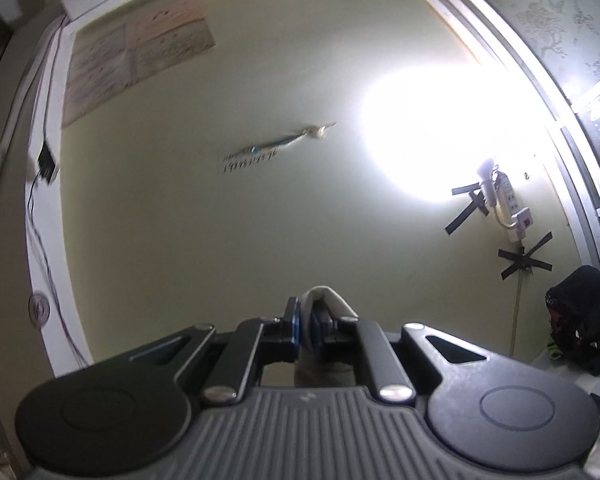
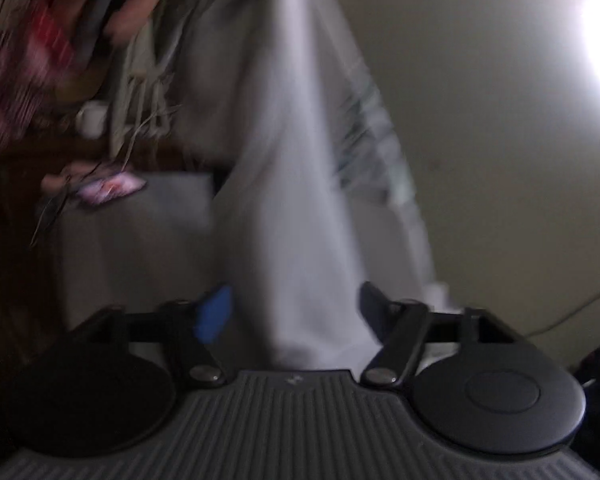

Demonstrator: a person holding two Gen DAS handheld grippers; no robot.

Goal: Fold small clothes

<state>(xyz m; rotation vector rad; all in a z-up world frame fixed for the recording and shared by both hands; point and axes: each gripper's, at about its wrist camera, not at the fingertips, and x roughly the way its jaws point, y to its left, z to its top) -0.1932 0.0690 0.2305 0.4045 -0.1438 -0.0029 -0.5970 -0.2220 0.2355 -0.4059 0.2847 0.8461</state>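
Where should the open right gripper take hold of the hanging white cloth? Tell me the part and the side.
Grip the white cloth low on its hanging fold, straight ahead: it already drapes between the right gripper's spread fingers, while the left gripper pinches a top edge.
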